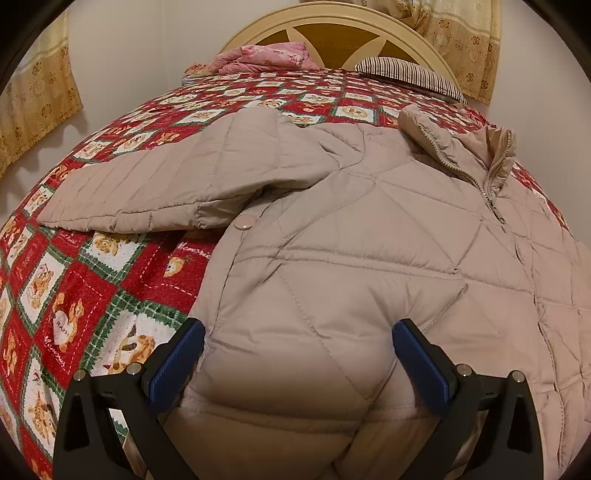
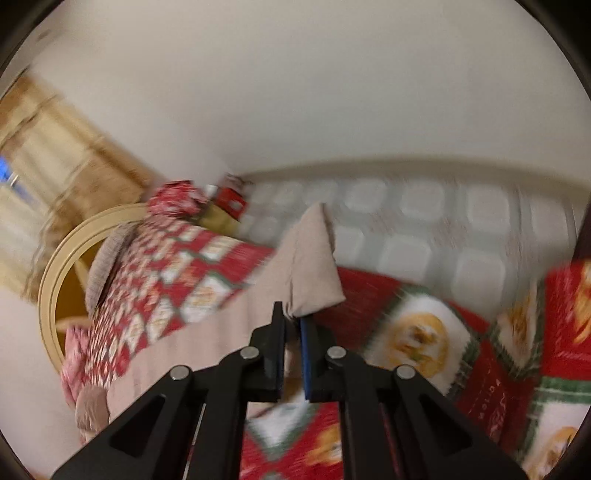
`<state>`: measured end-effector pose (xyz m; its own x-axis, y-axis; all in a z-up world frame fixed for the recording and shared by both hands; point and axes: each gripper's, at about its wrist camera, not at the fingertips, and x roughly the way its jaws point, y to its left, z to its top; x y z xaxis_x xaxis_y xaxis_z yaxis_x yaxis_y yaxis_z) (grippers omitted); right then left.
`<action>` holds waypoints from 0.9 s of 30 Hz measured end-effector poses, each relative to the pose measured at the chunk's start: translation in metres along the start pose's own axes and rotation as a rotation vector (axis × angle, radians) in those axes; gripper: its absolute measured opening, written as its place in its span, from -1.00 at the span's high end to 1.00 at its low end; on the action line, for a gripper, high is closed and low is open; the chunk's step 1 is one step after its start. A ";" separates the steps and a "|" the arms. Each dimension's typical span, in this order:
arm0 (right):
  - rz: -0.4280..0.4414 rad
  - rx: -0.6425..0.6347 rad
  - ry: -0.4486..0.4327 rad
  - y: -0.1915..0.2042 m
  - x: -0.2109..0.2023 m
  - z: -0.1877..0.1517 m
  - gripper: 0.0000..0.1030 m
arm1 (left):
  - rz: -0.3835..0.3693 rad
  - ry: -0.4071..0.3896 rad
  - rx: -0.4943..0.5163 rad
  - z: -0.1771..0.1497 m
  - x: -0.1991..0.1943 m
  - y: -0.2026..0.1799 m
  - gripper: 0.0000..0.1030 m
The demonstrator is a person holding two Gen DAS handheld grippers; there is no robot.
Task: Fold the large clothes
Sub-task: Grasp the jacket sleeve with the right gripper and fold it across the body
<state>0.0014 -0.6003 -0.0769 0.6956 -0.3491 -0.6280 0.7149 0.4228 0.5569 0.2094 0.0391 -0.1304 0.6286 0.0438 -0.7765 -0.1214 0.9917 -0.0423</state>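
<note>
Bed: I am seeing the red patchwork quilt (image 1: pixel 92 288) spreading across the whole mattress, up to the cream headboard (image 1: pixel 332 26).
Jacket: the beige quilted jacket (image 1: pixel 369 229) is lying front-up on the quilt, zipped at the collar, one sleeve (image 1: pixel 147 184) stretching out to the left.
Pillow: a striped pillow (image 1: pixel 410 75) is resting near the headboard, beside a pink bundle (image 1: pixel 266 57).
Left gripper: I am holding the left gripper (image 1: pixel 298 356) spread wide over the jacket's lower hem, gripping nothing.
Right gripper: the right gripper (image 2: pixel 292 341) is pinching a fold of jacket fabric (image 2: pixel 314 273); this view is blurring.
</note>
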 end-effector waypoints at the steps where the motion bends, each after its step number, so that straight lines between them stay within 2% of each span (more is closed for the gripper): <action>1: 0.017 -0.048 -0.015 0.018 -0.009 0.001 0.81 | -0.002 0.000 -0.001 0.000 0.000 0.000 -0.98; 6: 0.179 -0.321 -0.047 0.134 -0.063 -0.019 0.80 | -0.012 -0.002 -0.008 0.000 -0.001 0.002 -0.98; 11: 0.339 -0.513 0.031 0.233 -0.081 -0.075 0.81 | -0.033 -0.007 -0.021 -0.001 -0.002 0.006 -0.98; 16: 0.486 -0.623 0.200 0.303 -0.056 -0.156 0.81 | -0.058 -0.015 -0.038 -0.001 -0.004 0.010 -0.98; 20: 0.560 -0.744 0.359 0.344 -0.024 -0.241 0.81 | -0.076 -0.021 -0.052 -0.001 -0.005 0.012 -0.98; 23: 0.603 -0.794 0.490 0.361 0.002 -0.300 0.82 | -0.089 -0.025 -0.062 -0.001 -0.006 0.014 -0.98; 27: 0.630 -0.808 0.640 0.367 0.037 -0.353 0.81 | -0.101 -0.029 -0.071 -0.001 -0.006 0.015 -0.98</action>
<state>0.2644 -0.1628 -0.0879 0.5814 0.4871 -0.6517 -0.1468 0.8507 0.5048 0.2029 0.0538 -0.1271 0.6621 -0.0509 -0.7477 -0.1098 0.9803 -0.1640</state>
